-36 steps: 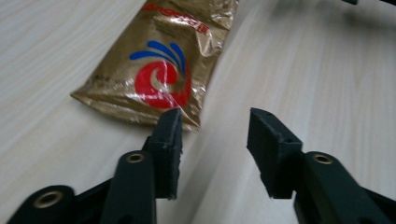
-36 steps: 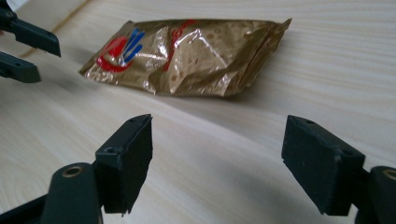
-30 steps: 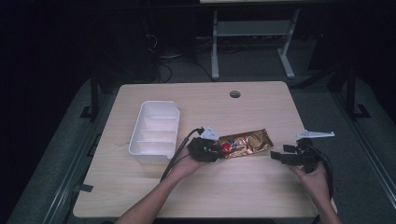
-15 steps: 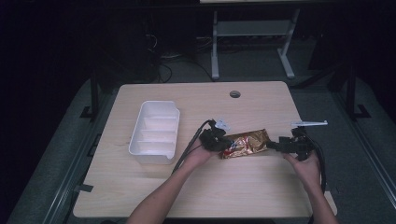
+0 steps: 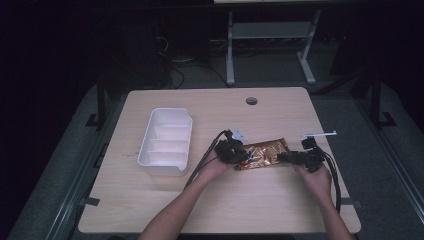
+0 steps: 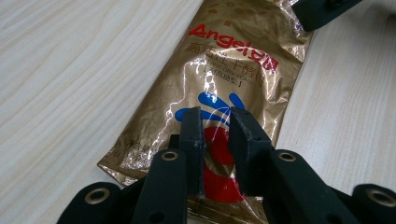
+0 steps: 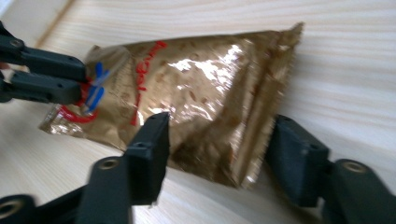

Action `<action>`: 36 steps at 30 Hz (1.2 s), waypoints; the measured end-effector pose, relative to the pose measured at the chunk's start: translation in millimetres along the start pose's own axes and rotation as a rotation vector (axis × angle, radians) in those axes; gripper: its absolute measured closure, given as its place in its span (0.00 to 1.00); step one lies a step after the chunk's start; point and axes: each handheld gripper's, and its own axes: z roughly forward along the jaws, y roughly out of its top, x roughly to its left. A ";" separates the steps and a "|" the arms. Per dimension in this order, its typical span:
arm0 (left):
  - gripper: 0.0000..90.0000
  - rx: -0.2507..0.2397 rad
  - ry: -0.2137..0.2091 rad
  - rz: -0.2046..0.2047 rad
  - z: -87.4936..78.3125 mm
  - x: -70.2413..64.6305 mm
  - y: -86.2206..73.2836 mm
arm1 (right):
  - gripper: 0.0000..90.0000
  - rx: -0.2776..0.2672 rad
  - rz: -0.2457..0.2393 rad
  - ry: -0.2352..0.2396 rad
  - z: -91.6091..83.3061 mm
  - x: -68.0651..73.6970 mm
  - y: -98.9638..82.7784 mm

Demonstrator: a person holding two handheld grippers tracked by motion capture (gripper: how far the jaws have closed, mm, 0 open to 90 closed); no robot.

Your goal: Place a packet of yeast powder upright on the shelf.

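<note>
My worktable (image 5: pixel 165 210): light wood-grain top, round cable hole (image 5: pixel 251 101) near the far edge.
Lying on it: a white compartmented tray (image 5: pixel 167 142) to my left, and a gold foil snack packet (image 5: pixel 262 153), flat, right of the tray.

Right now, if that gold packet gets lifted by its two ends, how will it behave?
The gold packet is glossy crinkled foil, so probably slippery and likely to sag in the middle. It lies flat yet puffed, so probably light. The left gripper pinches it; the right gripper, jaws just closing, straddles its end.
</note>
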 end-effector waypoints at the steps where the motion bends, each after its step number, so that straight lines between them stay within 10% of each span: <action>1: 0.83 -0.001 -0.001 -0.001 0.1 0.1 -0.1 | 0.50 -0.008 0.003 0.017 1.6 0.0 0.6; 18: 0.70 -0.018 -0.078 -0.049 -5.5 6.1 -5.7 | 0.92 -0.071 -0.019 0.011 5.3 9.1 12.3; 36: 0.31 -0.173 -0.125 -0.053 -42.8 -0.7 -12.1 | 0.98 -0.127 -0.410 0.069 -52.9 69.4 34.1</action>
